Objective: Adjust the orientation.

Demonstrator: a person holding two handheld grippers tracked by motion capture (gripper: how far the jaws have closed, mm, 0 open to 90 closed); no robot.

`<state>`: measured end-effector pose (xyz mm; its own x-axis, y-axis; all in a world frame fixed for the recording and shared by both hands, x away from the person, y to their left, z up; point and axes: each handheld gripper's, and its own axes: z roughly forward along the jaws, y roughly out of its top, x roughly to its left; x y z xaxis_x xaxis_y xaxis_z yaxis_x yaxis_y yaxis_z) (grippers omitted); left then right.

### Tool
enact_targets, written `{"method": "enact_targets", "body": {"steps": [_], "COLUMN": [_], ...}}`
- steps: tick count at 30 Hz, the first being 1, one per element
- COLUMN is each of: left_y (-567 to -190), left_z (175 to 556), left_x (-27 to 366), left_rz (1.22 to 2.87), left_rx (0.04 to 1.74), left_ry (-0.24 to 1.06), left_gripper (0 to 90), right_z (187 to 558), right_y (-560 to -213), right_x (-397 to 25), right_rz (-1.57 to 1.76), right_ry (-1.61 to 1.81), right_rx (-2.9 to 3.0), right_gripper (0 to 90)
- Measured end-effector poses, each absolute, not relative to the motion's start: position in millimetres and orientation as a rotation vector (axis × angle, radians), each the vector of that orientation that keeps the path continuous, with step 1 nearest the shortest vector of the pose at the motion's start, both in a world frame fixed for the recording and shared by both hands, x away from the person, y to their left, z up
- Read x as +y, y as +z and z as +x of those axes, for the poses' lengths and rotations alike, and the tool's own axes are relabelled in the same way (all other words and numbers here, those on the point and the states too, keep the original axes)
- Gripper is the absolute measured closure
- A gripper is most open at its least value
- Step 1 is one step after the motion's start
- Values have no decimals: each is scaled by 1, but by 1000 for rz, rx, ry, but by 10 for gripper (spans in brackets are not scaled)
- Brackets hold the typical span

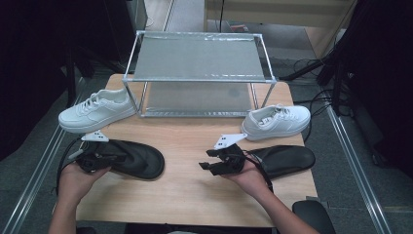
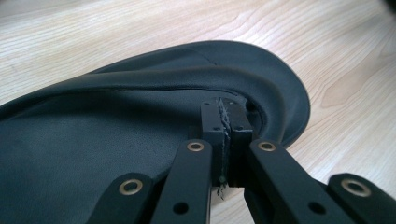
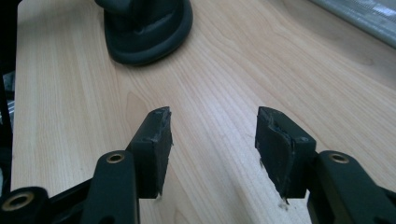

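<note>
A black slipper [image 1: 139, 160] lies on the left of the wooden table [image 1: 195, 195]. My left gripper [image 1: 113, 157] reaches over its heel end. In the left gripper view the left gripper [image 2: 224, 105] is shut, pads pressed together, with its tips right against the arched strap [image 2: 154, 77]; I see nothing between the pads. A second black slipper [image 1: 287, 160] lies at the right. My right gripper [image 1: 206, 160] hovers just left of it, pointing left. The right gripper [image 3: 212, 126] is open over bare wood, with the left slipper's toe [image 3: 144, 32] farther off.
A metal two-shelf rack [image 1: 197, 73] stands at the back of the table. One white sneaker [image 1: 97, 111] sits left of the rack and another white sneaker [image 1: 276, 121] sits at its front right. Cables trail on the floor at the right.
</note>
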<state>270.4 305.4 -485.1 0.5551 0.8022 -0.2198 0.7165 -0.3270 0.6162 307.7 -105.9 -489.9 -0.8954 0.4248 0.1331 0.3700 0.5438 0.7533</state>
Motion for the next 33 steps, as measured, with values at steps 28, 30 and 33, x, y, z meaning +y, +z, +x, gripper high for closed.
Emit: {"method": "enact_targets", "body": {"steps": [28,30,33], "left_y": [-502,-502,-501], "left_z": [288,289,291], "left_x": [272,267,260], "left_rz": [2189,2191,2187], "left_rx": [1168,1157,1134], "left_ry": [55,42,30], "left_gripper": [900,900,900], "right_z": [310,311,311], "right_y": [-488,-488,-488], "right_x": [-115,-116,-116], "right_rz": [753,758,761], "right_ry": [1349,1348,1346], "right_rx": [2688,2683,2681], "right_gripper": [486,486,486]}}
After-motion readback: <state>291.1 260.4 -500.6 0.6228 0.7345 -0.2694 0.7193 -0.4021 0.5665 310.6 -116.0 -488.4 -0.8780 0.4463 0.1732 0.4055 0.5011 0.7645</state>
